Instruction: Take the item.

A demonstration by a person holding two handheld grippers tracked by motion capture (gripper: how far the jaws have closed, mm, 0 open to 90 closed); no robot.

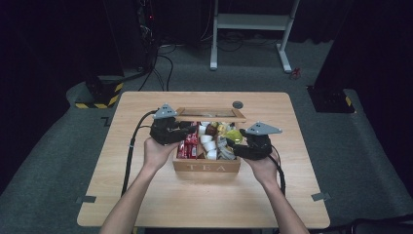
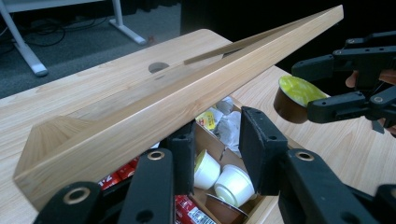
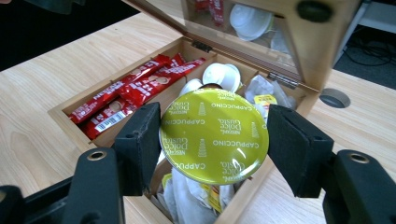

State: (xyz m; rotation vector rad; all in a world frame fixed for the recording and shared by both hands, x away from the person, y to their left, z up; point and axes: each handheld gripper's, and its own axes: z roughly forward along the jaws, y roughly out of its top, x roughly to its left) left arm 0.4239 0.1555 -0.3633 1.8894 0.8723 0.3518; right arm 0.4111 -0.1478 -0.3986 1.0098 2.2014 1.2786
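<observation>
I count one wooden tea box [image 1: 206, 166], two tongs, one green-lidded capsule [image 3: 214, 135], and several red sachets [image 3: 122, 96].

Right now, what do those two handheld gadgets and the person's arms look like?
Each is a black two-jaw tool: the left gripper and right gripper carry a grey three-cornered plate on top and trail a black cable. Up close, the jaws are flat black pads on bolted arms with brass-ringed holes. The forearms are bare, no sleeves visible.

Tongs [image 3: 212, 142] grip green-lidded capsule [image 3: 214, 135] above tea box [image 3: 60, 114].
</observation>
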